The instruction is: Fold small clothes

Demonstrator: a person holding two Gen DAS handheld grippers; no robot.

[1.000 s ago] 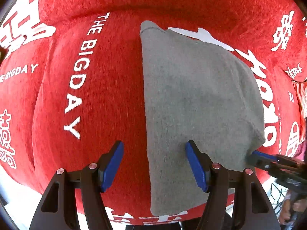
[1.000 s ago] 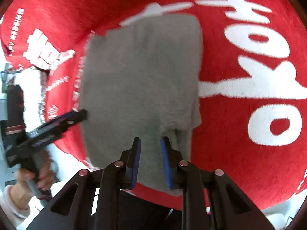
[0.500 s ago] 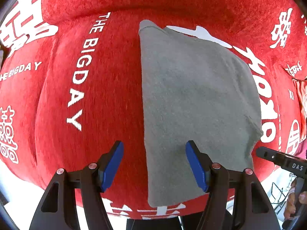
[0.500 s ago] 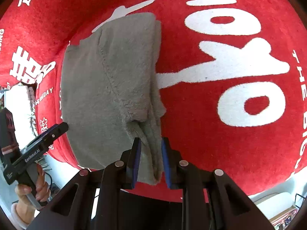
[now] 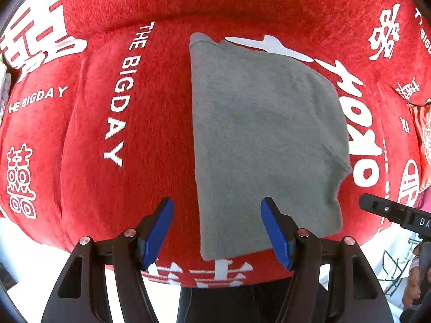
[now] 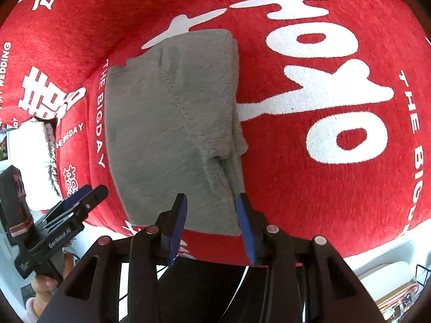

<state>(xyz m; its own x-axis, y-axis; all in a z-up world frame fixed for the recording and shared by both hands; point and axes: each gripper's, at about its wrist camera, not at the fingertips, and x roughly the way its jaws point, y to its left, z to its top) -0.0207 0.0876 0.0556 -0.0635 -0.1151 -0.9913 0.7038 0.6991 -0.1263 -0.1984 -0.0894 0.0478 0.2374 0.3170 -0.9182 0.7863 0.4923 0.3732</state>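
Note:
A folded grey fleece garment (image 5: 264,140) lies flat on a red cushion (image 5: 150,140) with white lettering. My left gripper (image 5: 216,231) hangs open above the garment's near left edge, touching nothing. In the right wrist view the same garment (image 6: 172,123) shows a seam and a small bunched fold near its right edge. My right gripper (image 6: 211,220) hovers over the garment's near right corner; its jaws are opening and the cloth lies below them, not pinched. The left gripper (image 6: 75,202) also shows at the lower left of the right wrist view, held by a hand.
The red cushion's front edge (image 6: 350,245) drops off close below the grippers. A patterned pillow (image 5: 424,140) lies at the far right in the left wrist view. White floor and a pale box (image 6: 388,277) sit beyond the cushion's edge.
The right gripper was shut on the garment's corner, then let it go and its jaws spread. Both grippers rose a little; the garment now lies flat.

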